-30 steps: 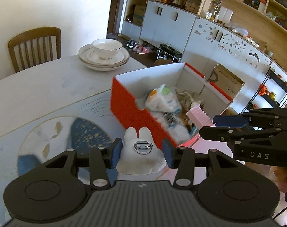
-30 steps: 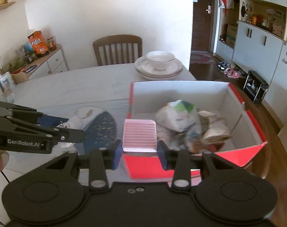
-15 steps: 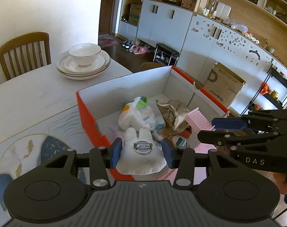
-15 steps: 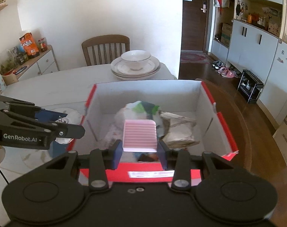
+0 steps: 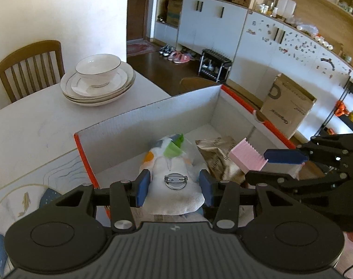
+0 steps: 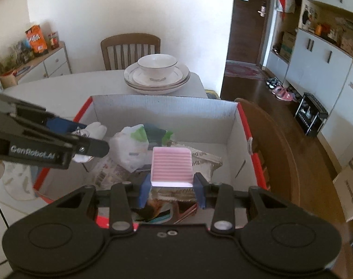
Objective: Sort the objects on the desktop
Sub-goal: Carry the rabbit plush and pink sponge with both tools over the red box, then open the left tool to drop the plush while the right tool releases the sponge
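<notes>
Both loads hung over the red box: left gripper clamped on the white plush badge, right gripper clamped on the pink ribbed block. I judged a gripper collision likely; they crowded together. Room lay along the box's far wall.

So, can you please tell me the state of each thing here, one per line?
Left tool: shut on the white plush badge, over the box.
Right tool: shut on the pink ridged block, over the box.
Red box: open, holding bags and wrappers.
Bowl: upright, on the stacked plates.
</notes>
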The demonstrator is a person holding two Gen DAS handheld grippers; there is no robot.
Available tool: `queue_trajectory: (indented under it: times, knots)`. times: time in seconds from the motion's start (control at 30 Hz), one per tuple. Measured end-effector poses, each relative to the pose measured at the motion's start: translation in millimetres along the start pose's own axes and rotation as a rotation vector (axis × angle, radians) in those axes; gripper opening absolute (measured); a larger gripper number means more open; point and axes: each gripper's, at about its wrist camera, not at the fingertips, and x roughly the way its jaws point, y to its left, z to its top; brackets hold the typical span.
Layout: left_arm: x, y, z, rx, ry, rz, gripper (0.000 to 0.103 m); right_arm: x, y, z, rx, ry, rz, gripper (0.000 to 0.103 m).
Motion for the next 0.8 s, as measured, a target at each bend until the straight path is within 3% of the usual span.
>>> queue_trajectory:
  times: [0.37,0.8]
  knots:
    - [38.1,10.3,8.5,-0.007,0.071,0.071,0.045,34.5,6.2,7.2,-0.119,0.035,0.01,0.039]
    - [58.1,8.1,1.0,0.029,0.125,0.07,0.045,59.6,10.7,8.5,-0.175,0.102,0.038,0.04]
